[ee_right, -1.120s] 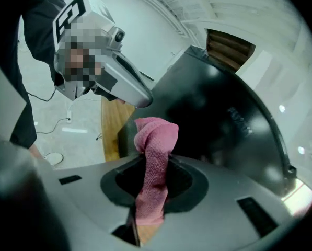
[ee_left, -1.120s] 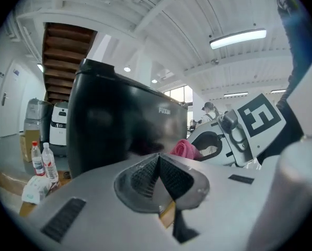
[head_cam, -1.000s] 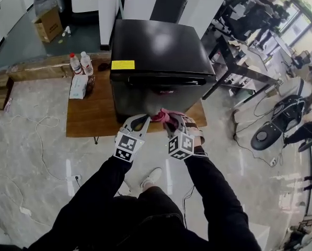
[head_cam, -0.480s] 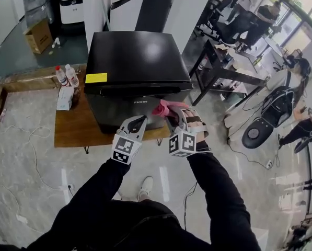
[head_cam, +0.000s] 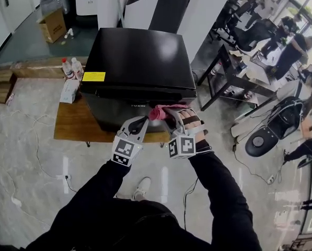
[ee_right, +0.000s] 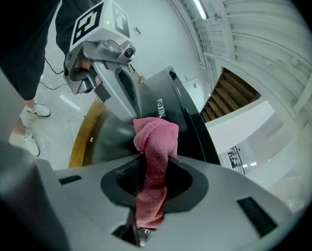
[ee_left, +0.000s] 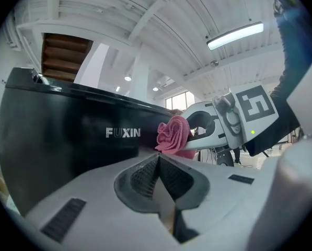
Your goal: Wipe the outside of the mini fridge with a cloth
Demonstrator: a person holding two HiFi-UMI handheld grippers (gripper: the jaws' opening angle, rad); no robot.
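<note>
A black mini fridge (head_cam: pixel 140 61) stands on a low wooden table (head_cam: pixel 72 124), its door facing me with the brand name on it. My right gripper (head_cam: pixel 169 112) is shut on a pink cloth (head_cam: pixel 158 112) and holds it against the top of the door front. The right gripper view shows the cloth (ee_right: pixel 154 140) bunched between the jaws and touching the fridge (ee_right: pixel 184 114). Just left of it, my left gripper (head_cam: pixel 141 120) is shut and empty, close to the door. From the left gripper view the cloth (ee_left: pixel 174 135) shows beside the fridge front (ee_left: pixel 67 129).
A yellow label (head_cam: pixel 93 77) sits on the fridge top. Two water bottles (head_cam: pixel 72 68) and a wipes pack (head_cam: pixel 69 91) lie on the table's left end. Cables (head_cam: pixel 20 135) trail over the floor. A dark desk (head_cam: pixel 239 72) and office chairs (head_cam: pixel 265 135) stand to the right.
The cloth in my right gripper has moved up the door front toward its top edge. The left gripper stays beside it. My head view has shifted slightly.
</note>
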